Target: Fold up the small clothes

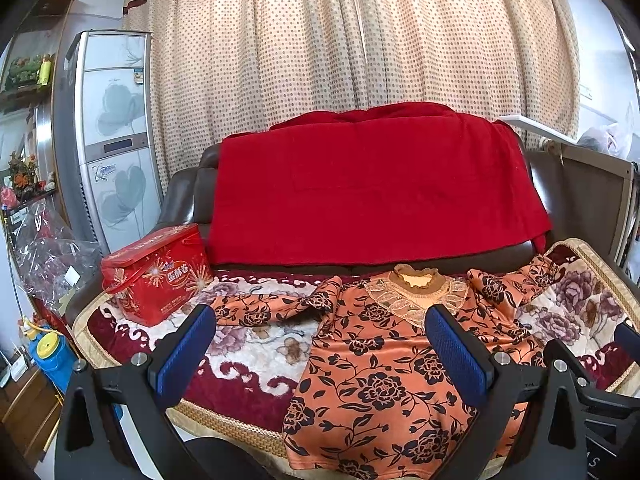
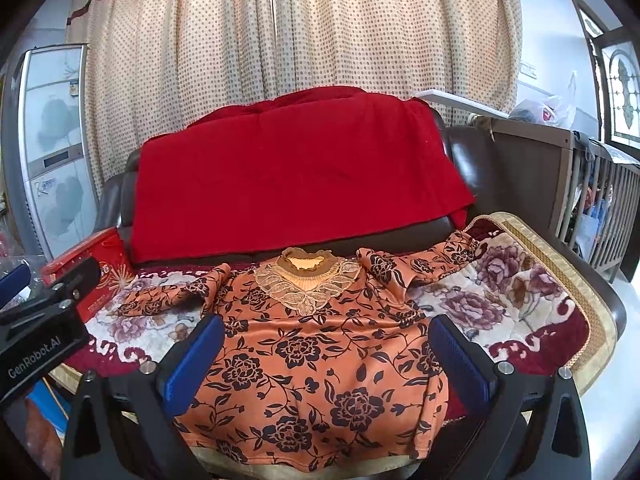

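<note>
Currently orange floral top [image 2: 304, 364] spread flat on sofa mat [image 2: 532, 296]; red tin [image 1: 160, 276] lid shut, contents unseen; left gripper [image 1: 320, 340], right gripper [image 2: 326, 346] both spread, empty

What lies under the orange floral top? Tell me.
The orange floral top lies on a floral blanket covering the sofa seat. The blanket's pattern directly beneath is hidden.

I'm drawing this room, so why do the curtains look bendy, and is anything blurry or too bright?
In the left wrist view, the fisheye lens bows the dotted beige curtain and darkens the corners; the orange floral blouse looks sharp. In the right wrist view, the same curving shows, the patterned window glows brightly, and the open right gripper and the edges look softer.
</note>
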Available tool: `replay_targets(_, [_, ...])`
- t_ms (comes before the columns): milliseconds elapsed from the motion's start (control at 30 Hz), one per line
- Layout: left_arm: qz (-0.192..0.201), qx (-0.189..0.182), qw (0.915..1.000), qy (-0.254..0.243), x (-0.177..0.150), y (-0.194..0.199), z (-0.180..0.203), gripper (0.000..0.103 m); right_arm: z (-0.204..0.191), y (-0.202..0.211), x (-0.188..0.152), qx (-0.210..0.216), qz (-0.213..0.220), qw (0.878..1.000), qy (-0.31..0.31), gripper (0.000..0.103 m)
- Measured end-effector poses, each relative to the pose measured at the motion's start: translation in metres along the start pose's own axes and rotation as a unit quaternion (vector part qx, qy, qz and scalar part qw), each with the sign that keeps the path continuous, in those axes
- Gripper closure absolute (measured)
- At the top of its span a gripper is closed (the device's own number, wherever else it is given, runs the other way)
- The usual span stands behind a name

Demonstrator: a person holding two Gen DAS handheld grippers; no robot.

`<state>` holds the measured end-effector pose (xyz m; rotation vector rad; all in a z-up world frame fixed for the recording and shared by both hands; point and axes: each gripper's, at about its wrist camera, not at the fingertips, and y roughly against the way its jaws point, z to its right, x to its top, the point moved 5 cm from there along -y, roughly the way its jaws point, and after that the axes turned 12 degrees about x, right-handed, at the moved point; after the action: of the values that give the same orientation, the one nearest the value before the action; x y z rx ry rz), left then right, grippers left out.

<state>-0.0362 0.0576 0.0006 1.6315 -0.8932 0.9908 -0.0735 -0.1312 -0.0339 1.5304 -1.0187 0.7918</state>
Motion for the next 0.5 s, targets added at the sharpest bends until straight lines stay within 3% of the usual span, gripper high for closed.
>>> replay_targets(500, [-0.009, -0.003, 1.0, 0.0, -0.0031, -0.0083, 0.0001, 0.0, 0.001, -0.0086, 0.0016, 0.001, 0.018, 1.0, 0.004, 0.0])
